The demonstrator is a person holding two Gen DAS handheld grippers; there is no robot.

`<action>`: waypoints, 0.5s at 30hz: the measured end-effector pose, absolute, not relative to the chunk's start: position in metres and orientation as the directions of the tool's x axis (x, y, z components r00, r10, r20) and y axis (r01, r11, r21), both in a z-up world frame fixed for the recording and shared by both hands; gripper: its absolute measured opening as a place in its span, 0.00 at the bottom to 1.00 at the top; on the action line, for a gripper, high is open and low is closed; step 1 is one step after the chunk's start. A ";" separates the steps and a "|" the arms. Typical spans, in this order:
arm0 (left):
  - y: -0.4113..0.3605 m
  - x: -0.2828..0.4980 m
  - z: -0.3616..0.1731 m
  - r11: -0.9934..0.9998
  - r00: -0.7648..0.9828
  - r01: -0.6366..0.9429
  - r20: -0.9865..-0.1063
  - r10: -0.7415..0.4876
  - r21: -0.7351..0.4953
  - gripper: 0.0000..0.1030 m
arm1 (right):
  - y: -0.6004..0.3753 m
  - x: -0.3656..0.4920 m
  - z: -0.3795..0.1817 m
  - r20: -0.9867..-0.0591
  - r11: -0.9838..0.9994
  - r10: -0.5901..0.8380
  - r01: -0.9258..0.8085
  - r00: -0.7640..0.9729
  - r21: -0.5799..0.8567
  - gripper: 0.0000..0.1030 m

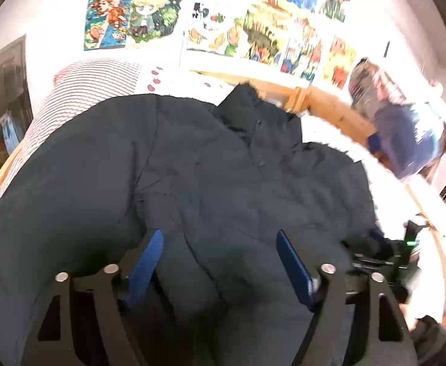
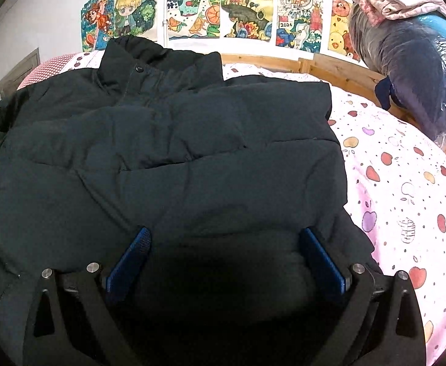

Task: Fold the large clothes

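Note:
A large dark navy padded jacket (image 1: 192, 167) lies spread on the bed, its stand-up collar (image 1: 253, 106) toward the wall. My left gripper (image 1: 219, 238) hovers over the jacket's lower part, open, its blue pads (image 1: 149, 262) wide apart and not pressing any fabric. In the right wrist view the same jacket (image 2: 161, 152) fills the left and middle, with a snap button showing on the collar (image 2: 143, 58). My right gripper (image 2: 225, 233) stands open over the jacket's near hem beside its right edge, nothing pinched between its blue pads (image 2: 323, 259).
The fruit-print bedsheet (image 2: 406, 183) shows to the right of the jacket. A wooden bed frame (image 2: 339, 70) runs along the wall under colourful drawings (image 2: 247, 9). A plastic-wrapped bundle (image 2: 412, 70) sits at the far right, a red-striped pillow (image 1: 94, 79) at the far left.

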State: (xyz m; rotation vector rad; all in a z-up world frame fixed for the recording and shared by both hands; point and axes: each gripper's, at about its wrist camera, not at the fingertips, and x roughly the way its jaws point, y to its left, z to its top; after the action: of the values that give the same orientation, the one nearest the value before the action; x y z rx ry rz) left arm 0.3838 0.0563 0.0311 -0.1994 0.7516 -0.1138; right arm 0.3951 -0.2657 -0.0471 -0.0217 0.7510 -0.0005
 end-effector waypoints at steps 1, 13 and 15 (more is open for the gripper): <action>0.062 0.366 0.036 0.968 0.733 0.022 -0.654 -0.187 -0.252 0.83 | -0.266 0.394 -0.046 -0.682 1.000 -0.012 -0.006 0.732 -0.025 0.94; 0.150 0.204 0.006 0.819 0.778 -0.182 -0.589 -0.219 -0.545 0.90 | -0.231 0.338 0.027 -0.637 0.995 0.048 -0.094 0.769 -0.039 0.94; 0.160 0.190 -0.002 0.794 0.789 -0.222 -0.583 -0.195 -0.565 0.90 | -0.218 0.332 0.042 -0.639 0.991 0.093 -0.131 0.763 -0.012 0.94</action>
State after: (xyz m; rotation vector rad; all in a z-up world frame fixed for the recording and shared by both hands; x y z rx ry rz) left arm 0.1903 0.1599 -0.0016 -0.6656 0.6750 0.0159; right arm 0.3317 -0.2182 0.0420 -0.0568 0.6919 0.1219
